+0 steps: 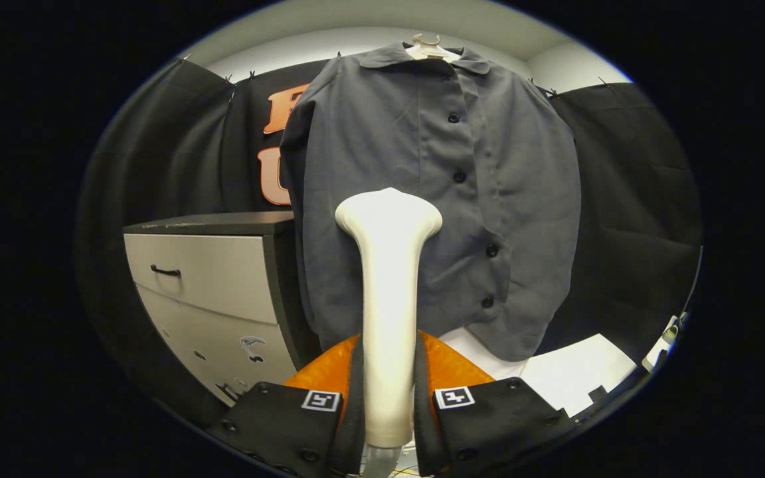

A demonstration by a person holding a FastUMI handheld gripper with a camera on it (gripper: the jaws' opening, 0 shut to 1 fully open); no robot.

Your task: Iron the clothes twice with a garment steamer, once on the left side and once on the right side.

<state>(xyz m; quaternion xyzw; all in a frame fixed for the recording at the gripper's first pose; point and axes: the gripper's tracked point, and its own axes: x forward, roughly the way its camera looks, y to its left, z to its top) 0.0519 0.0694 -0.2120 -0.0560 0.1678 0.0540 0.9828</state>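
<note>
A grey shirt (435,199) is hung on a hanger (430,46) straight ahead, beyond the fingers, its long axis vertical, buttons running down right of centre. A cabinet (210,292) is seen to its left. The steamer (389,299) is clamped by its upright handle between both fingers of the gripper (388,398), head pointed at the shirt's left-of-button panel, low; contact with the cloth cannot be judged.
</note>
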